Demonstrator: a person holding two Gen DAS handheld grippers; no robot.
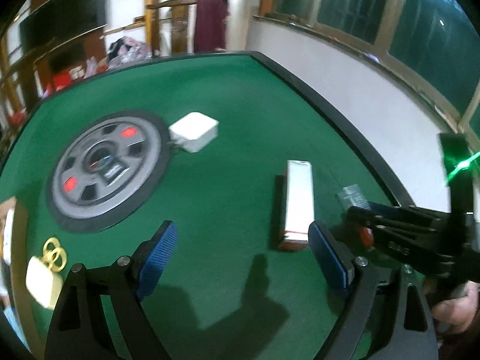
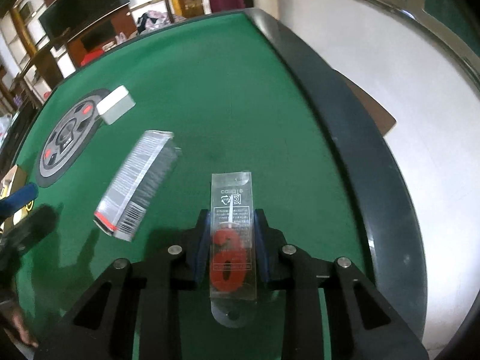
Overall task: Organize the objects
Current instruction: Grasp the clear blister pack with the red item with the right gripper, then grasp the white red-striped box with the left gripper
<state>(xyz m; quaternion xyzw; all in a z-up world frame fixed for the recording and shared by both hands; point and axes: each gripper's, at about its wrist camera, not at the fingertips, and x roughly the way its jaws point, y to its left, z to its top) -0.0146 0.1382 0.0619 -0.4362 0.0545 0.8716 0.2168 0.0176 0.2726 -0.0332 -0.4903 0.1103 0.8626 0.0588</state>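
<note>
So the clear plastic pack with the red number candle [image 2: 232,246] sits clamped between the right gripper [image 2: 231,243] pads, just off the long silver box [image 2: 135,186] on the green felt table [image 2: 210,90], probably getting grabbed to line it up with the rest. Left gripper [image 1: 243,258] hangs wide open and empty just near that box's red end, looks ready for it next. White square box [image 1: 194,131] sits further back from it, touching the round wheel-looking centre hub [image 1: 105,168].

The cream case [image 1: 42,282] with gold rings at the left wrist view's left edge is smeared by blur. The long box's [image 2: 136,186] small print is unreadable. The right hand-held gripper [image 2: 231,249] hides the sides of the clear candle packet [image 2: 232,210], whose fine print is illegible.
</note>
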